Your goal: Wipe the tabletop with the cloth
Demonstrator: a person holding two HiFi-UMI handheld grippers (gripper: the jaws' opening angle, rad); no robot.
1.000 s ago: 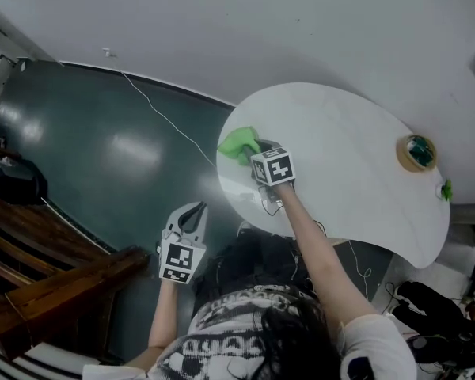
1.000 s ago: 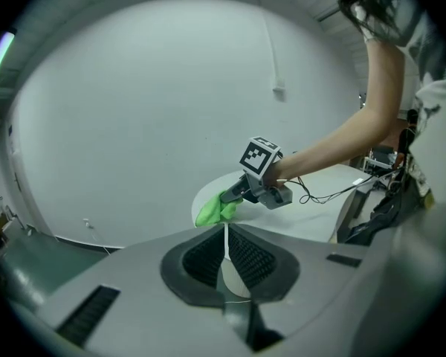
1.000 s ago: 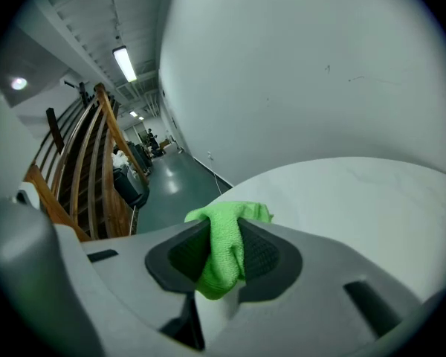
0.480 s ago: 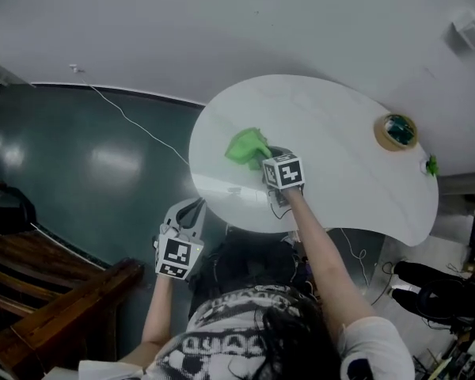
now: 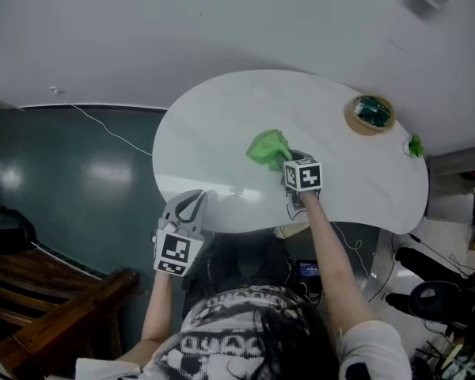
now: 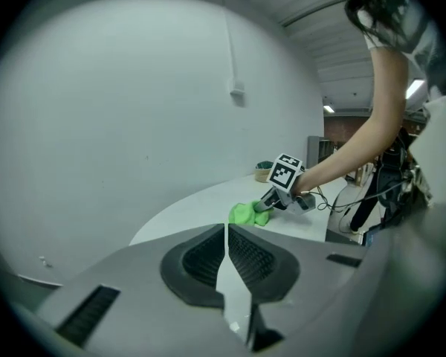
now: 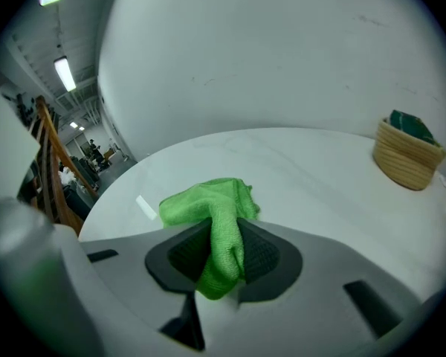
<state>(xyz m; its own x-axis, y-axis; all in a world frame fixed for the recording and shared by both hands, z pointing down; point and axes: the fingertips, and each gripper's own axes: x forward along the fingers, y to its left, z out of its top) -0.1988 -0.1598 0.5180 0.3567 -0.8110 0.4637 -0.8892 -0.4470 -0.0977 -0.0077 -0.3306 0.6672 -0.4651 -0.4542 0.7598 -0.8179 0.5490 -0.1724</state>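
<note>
where the bright green microfibre cloth (image 5: 267, 146) lies bunched near the middle of the white, rounded tabletop (image 5: 214, 125), the right gripper (image 5: 287, 160) has its jaws clamped on the cloth's near end. in the right gripper view a thick fold of the cloth (image 7: 208, 207) runs down between the two dark ribbed pads (image 7: 264, 255) at lower centre of the frame, and the rest of the cloth spreads on the tabletop (image 7: 305, 169) just above the jaws. the person's bare arm reaches up from the bottom of the head view to that gripper.

the left gripper (image 5: 193, 202) sits at the table's lower left edge in the head view, well apart from the cloth. in its own view the left gripper (image 6: 225, 253) has its jaws together along a thin seam, with nothing between them; beyond them, at centre right, the right gripper (image 6: 262, 205) meets the cloth (image 6: 243, 214) on the tabletop (image 6: 193, 210).

a round woven basket (image 5: 370, 114) with something dark green inside stands near the table's upper right edge, at the right of the right gripper view (image 7: 406, 158). a small green thing (image 5: 416, 145) lies at the table's far right rim. a dark teal floor (image 5: 71, 180) fills the left of the head view, crossed by a thin white cable (image 5: 111, 132).
</note>
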